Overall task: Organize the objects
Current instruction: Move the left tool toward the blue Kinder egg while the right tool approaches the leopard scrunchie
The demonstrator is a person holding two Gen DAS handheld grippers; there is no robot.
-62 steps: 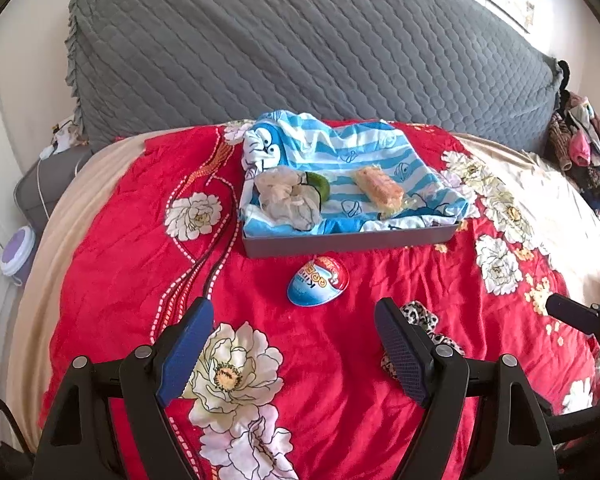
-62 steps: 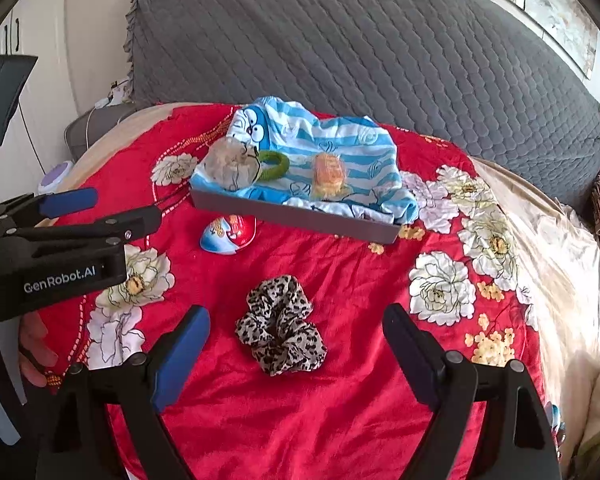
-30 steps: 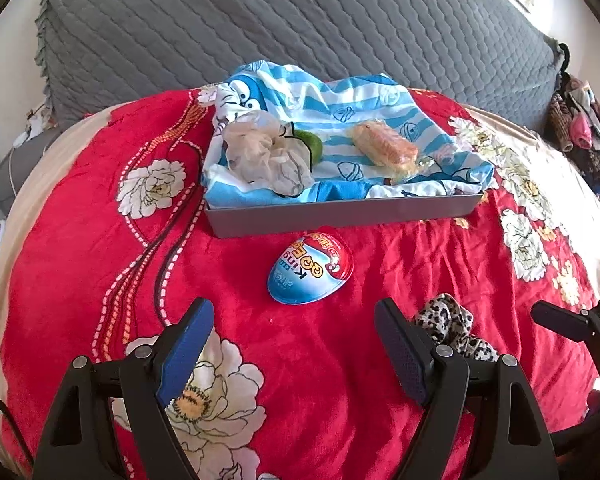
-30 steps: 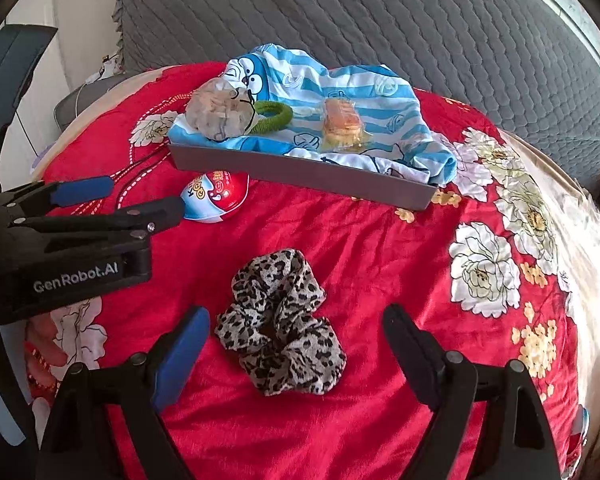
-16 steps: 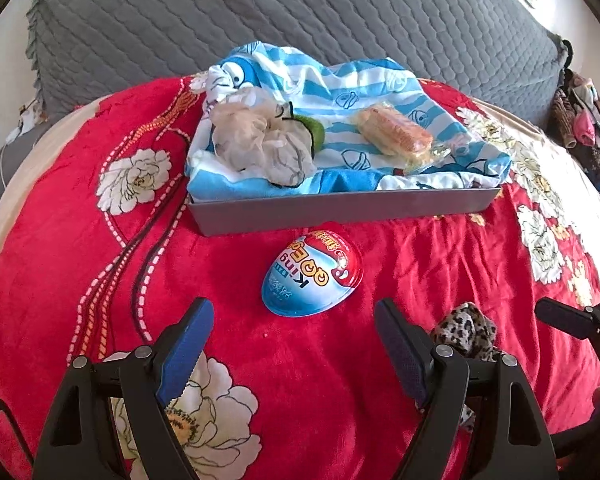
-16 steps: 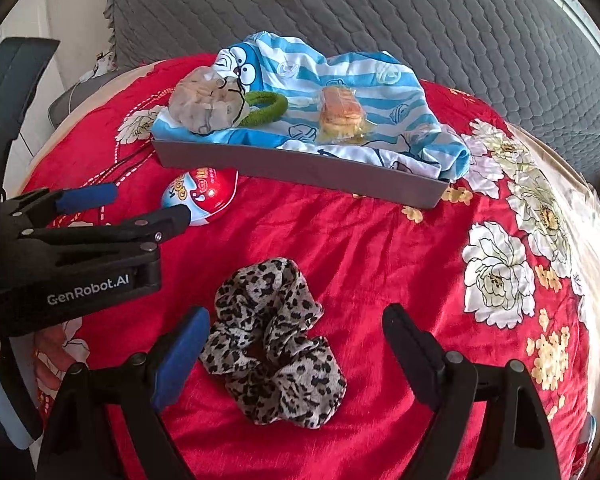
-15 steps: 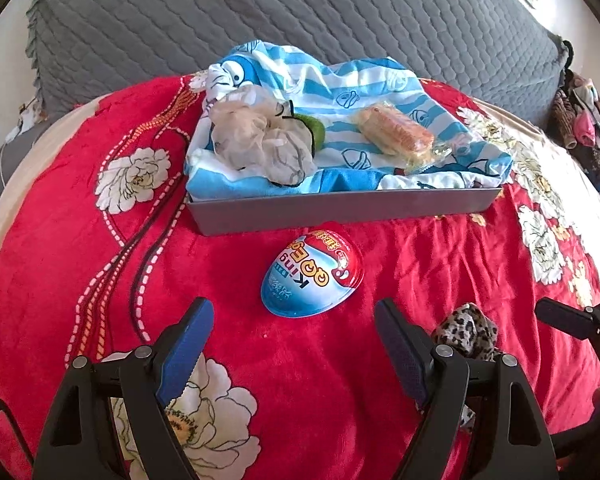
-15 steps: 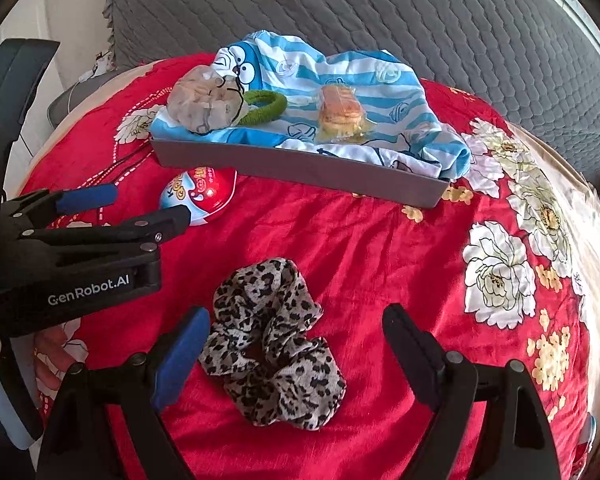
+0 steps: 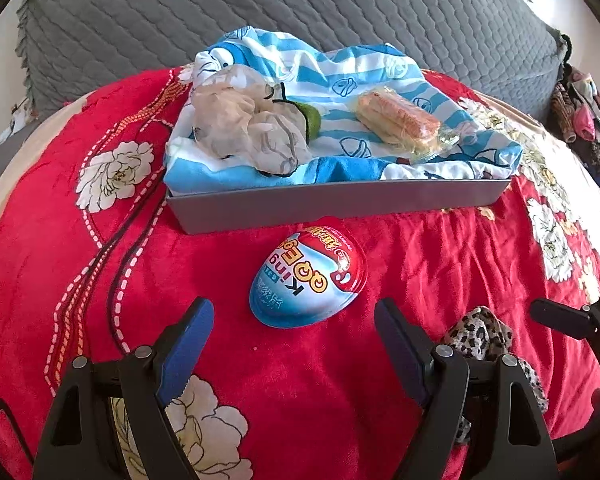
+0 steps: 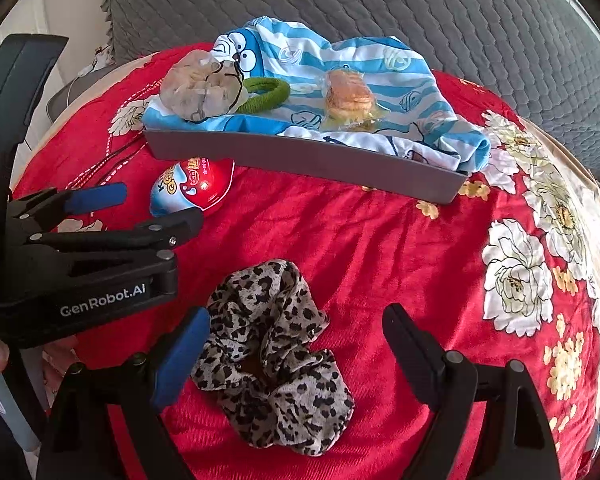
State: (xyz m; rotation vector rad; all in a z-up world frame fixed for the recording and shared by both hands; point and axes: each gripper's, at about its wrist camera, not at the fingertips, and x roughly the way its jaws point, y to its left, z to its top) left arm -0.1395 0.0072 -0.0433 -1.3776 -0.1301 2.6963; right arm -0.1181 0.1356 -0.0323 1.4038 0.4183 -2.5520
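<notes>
Hovering left gripper (image 9: 294, 322): jaws wide, nothing between the pads; the egg-shaped toy pack (image 9: 309, 276) lies just ahead of the gap, untouched.
Right gripper (image 10: 296, 334): jaws wide, straddling the leopard scrunchie (image 10: 274, 354) without pressing it.
Egg axis: long axis runs diagonally in the left wrist view, pointed end toward the grey tray (image 9: 340, 202), broad end toward the left gripper.
Egg position: flat on the red floral blanket (image 9: 40, 240), just beside the tray's front wall, a thin strip of blanket between.
Scrunchie position: crumpled on the blanket, well apart from the tray, right of the egg.
Tray contents: striped blue cloth (image 10: 340, 60), beige bundle (image 10: 200, 84), green hair tie (image 10: 266, 94), wrapped snack (image 10: 346, 94).
Open room: bare blanket between scrunchie and tray wall, and out to the right.
Edges: grey quilted cushion (image 10: 340, 0) behind the tray.
</notes>
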